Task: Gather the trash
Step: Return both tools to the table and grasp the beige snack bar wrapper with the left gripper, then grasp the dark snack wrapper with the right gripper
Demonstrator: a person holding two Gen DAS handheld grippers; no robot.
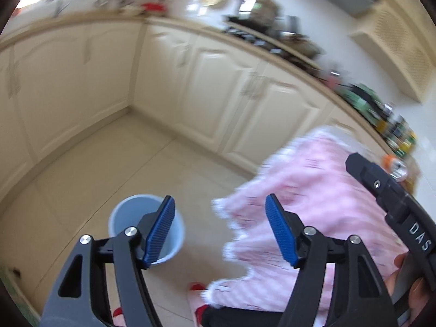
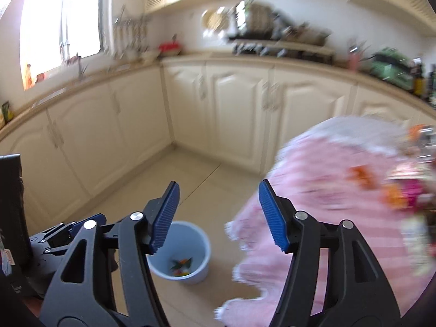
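Trash, a few colourful scraps, is already seen at the bottom of the pale blue bin, which stands on the floor just beyond the left fingers of both grippers. The left gripper and the right gripper are held released, with nothing between the jaws. Right of the jaws, on the pink tablecloth, blurred orange pieces are judged still to be collected.

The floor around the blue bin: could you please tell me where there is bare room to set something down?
Bare tiled floor lies between the blue bin, the cream cabinets and the corner behind it. A narrower strip runs between the bin and the pink tablecloth. The tablecloth's right end, with blurred wrappers, and the countertop are crowded.
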